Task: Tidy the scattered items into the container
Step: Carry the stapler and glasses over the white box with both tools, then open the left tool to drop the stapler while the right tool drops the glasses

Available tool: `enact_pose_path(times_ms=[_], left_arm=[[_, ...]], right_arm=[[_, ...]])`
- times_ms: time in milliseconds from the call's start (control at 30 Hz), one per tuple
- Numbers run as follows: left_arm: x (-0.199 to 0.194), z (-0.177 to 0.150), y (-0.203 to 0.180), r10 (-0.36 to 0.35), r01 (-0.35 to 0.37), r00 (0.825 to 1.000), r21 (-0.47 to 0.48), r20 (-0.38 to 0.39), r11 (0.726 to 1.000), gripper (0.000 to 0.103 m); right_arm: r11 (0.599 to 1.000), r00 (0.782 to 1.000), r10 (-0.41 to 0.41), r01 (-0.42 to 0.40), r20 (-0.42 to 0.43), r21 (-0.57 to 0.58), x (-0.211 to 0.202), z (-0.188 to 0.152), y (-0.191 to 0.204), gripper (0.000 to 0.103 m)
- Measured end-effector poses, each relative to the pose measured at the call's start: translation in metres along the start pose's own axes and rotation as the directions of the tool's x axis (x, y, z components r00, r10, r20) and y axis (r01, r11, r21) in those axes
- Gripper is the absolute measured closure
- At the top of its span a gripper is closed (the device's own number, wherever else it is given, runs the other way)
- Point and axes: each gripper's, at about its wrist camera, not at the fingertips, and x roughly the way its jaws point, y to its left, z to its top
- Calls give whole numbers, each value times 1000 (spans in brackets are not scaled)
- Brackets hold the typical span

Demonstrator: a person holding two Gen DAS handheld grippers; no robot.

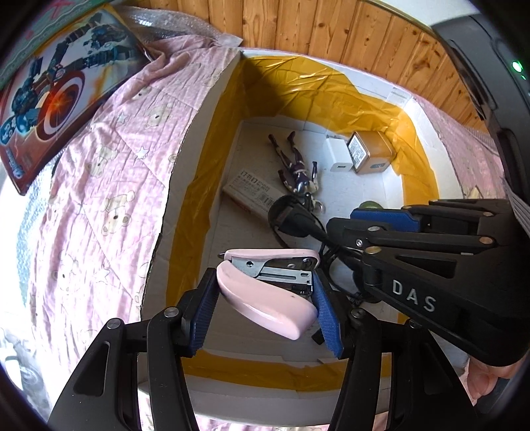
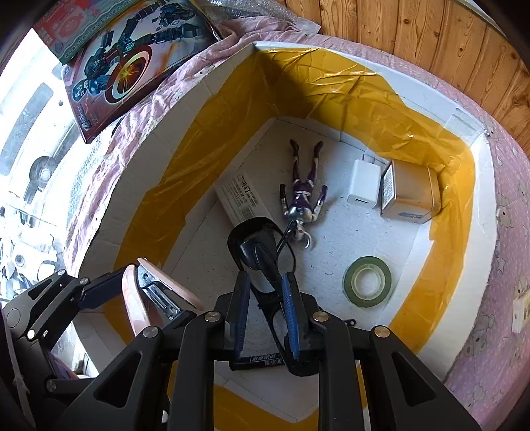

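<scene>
A white foam box (image 1: 198, 159) lined with yellow tape sits on a pink blanket. My left gripper (image 1: 265, 285) is shut on a pink stapler (image 1: 265, 305), held above the box's near left corner. My right gripper (image 2: 265, 277) is shut on a black corded hand-held device (image 2: 258, 248), low over the box floor. From the left wrist view, the right gripper (image 1: 344, 220) comes in from the right with the device (image 1: 291, 215) at its tip. On the box floor lie a toy figure (image 2: 303, 195), a white charger (image 2: 364, 184), a gold tin (image 2: 410, 195), a green tape roll (image 2: 367, 281) and a flat white carton (image 2: 241, 199).
The pink bear-print blanket (image 1: 99, 199) surrounds the box. A toy carton with a shield picture (image 1: 49, 109) lies on it at the far left, with bubble wrap (image 1: 185, 23) behind. A wooden wall (image 1: 331, 30) runs along the back.
</scene>
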Motion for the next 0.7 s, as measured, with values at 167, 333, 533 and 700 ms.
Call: enact_pose_path(times_ms=[167, 333, 533, 700], left_arm=[[-4, 2, 7, -28, 28, 1000, -54, 3, 998, 44], [-14, 4, 20, -85, 89, 996, -132, 36, 987, 43], [-16, 3, 27, -144, 147, 989, -195, 30, 970, 43], [-11, 1, 14, -133, 131, 991, -156, -4, 979, 43]], right_arm=[[1000, 1000, 18, -19, 22, 13, -11, -3, -3, 81], [997, 995, 66, -68, 70, 24, -27, -8, -8, 81], [992, 984, 113, -120, 135, 46, -48, -13, -19, 81], [986, 979, 145, -155, 146, 56, -56, -20, -25, 77]])
